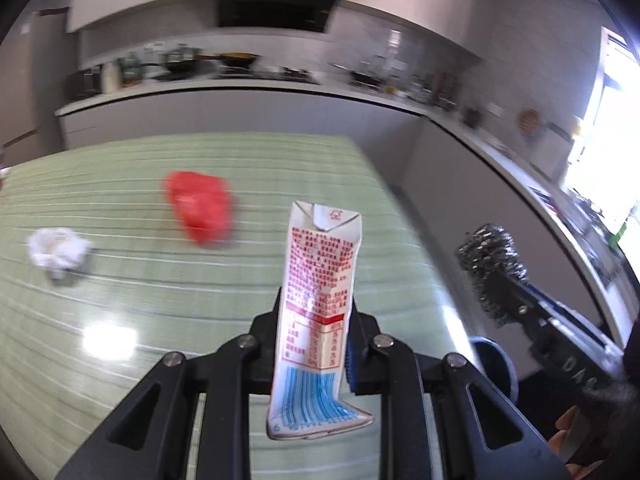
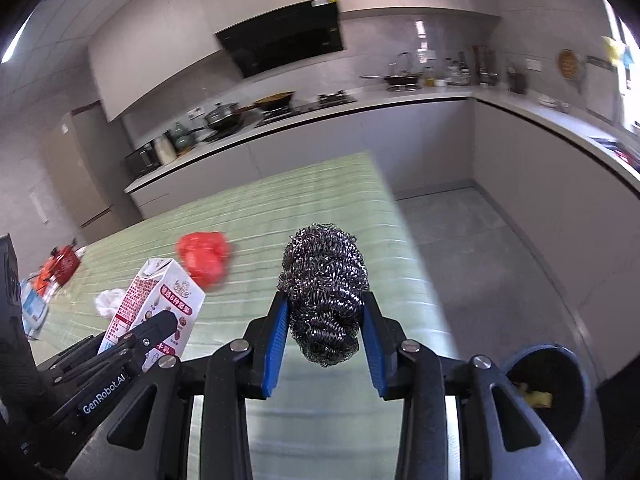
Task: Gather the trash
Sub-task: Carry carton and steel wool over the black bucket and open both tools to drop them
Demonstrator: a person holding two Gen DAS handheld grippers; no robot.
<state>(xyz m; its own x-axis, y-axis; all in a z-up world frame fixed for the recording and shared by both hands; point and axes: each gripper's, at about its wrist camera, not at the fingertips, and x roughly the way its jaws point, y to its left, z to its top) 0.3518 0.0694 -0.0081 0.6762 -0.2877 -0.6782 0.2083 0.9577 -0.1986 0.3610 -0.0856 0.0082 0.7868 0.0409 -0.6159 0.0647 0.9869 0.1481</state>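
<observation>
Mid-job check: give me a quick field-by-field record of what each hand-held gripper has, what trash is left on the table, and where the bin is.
left hand-held gripper: shut on milk carton, held upright above the table
right hand-held gripper: shut on steel wool scrubber, between the blue pads
table: green striped cover
left on table: red plastic bag; crumpled white tissue
trash bin: on the floor off the table's right edge, open, yellowish scraps inside
image quality: motion blur on table items
</observation>
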